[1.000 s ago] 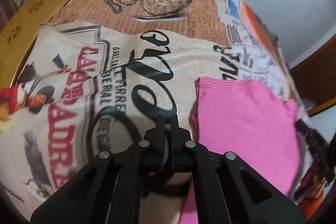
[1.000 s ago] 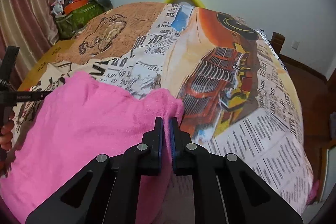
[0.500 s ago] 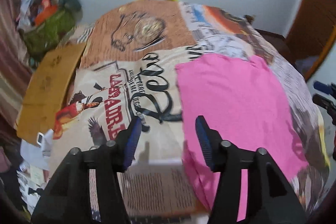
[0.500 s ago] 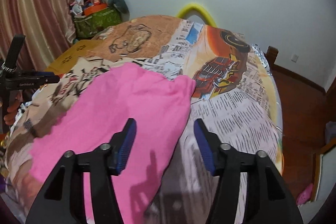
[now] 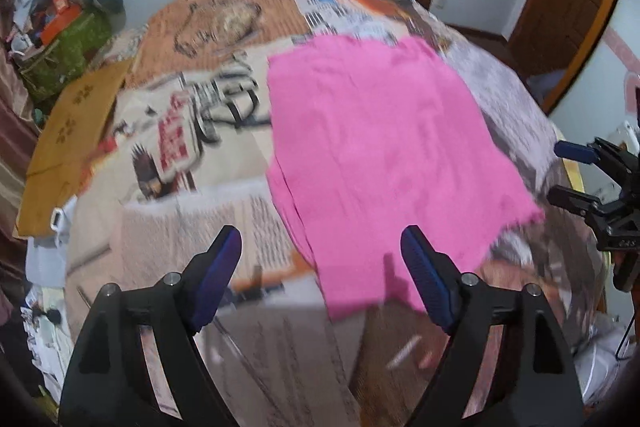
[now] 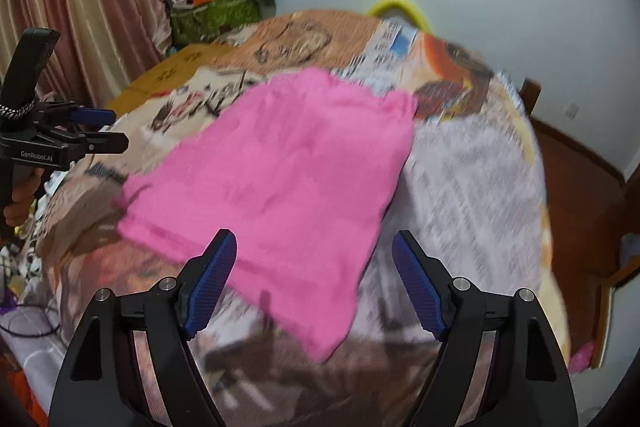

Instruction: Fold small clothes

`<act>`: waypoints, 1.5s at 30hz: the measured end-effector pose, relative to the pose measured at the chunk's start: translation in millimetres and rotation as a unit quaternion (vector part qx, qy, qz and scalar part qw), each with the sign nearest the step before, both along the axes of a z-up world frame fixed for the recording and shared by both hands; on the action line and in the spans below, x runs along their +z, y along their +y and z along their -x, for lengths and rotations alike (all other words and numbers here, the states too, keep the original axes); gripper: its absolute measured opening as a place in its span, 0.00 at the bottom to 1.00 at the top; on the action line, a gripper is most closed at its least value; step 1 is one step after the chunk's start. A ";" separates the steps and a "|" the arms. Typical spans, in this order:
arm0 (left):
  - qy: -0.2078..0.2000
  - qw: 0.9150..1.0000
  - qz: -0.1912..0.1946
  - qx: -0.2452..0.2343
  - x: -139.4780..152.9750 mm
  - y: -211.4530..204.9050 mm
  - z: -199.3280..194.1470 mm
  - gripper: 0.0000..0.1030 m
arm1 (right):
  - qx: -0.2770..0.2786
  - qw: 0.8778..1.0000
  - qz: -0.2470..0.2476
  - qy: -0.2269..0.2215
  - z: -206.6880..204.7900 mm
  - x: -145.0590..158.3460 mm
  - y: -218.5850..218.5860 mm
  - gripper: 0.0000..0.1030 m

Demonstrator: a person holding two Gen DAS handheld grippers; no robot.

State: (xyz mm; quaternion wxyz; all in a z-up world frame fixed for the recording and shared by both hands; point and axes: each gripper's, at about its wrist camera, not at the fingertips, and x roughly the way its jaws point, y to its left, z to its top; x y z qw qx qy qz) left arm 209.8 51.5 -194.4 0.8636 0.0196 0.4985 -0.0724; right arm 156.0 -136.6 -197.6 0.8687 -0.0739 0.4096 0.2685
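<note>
Left wrist view showed the left gripper [image 5: 320, 259] spread wide, holding nothing, above the pink garment [image 5: 384, 155] lying flat on the printed tablecloth [image 5: 192, 155]. Likewise, the right gripper [image 6: 314, 267] gaped wide and empty over it.

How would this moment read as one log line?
left gripper: open, empty | right gripper: open, empty | pink garment: flat on bed

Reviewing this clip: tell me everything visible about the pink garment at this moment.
The bright pink soft-fabric garment lies spread flat on the printed newspaper-pattern cloth, roughly rectangular, lightly wrinkled. A doubled edge shows along its left side in the left wrist view, suggesting stacked layers. A hem-like seam runs along its near edge in the right wrist view. Both the left tool and right tool hover open above it; nothing grips it.
</note>
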 end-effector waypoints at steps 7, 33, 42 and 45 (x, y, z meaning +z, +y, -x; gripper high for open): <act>0.029 0.999 0.010 -0.026 -22.4 -12.2 27.3 0.80 | 0.024 0.998 0.024 0.047 7.0 -34.6 9.7 0.75; 0.008 0.999 -0.008 -0.051 -37.2 -50.2 -1.7 0.07 | 0.039 0.997 0.010 0.069 -4.9 -58.2 22.9 0.10; -0.037 0.999 -0.003 -0.019 -4.2 -26.0 -23.8 0.05 | 0.042 0.999 -0.011 0.015 -10.5 -20.4 22.2 0.08; -0.058 0.998 0.001 -0.012 12.9 -21.2 -36.9 0.05 | 0.041 0.999 -0.014 -0.014 -22.0 -1.5 24.7 0.08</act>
